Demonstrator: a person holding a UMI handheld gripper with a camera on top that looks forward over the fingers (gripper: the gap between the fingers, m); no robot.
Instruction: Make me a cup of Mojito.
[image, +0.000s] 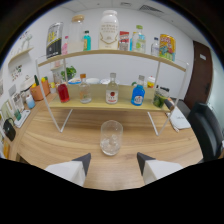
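The gripper (113, 161) sits low in the frame, its two fingers (82, 162) spread wide apart with nothing held between them. Just ahead of them, a little above the centre of the gap, a clear glass (111, 137) stands upright on the wooden surface (60, 145); it looks to have some ice at the bottom, though that is hard to make out. The glass is apart from both fingers and rests on its own.

Beyond the glass a two-tier shelf (150, 106) on thin white legs runs across the middle of the frame. On its lower board, from left to right, stand a bottle of red liquid (63, 91), a clear bottle (85, 90), a clear bottle with a red label (112, 90) and a bottle of blue liquid (138, 93), with a dark green item (160, 98) at the right end. The red-labelled bottle is almost straight behind the glass.

The upper board, curving across the top of the frame, carries a dark box (54, 40) at the left, a small blue-capped bottle (87, 40), a big white jug (108, 30) in the middle, and some cans and a colourful packet (167, 47) toward the right.

At the left edge an orange pot with a plant (37, 90) stands on the surface. At the right edge a black chair (207, 127) is near the surface, with a dark door (202, 72) behind it.
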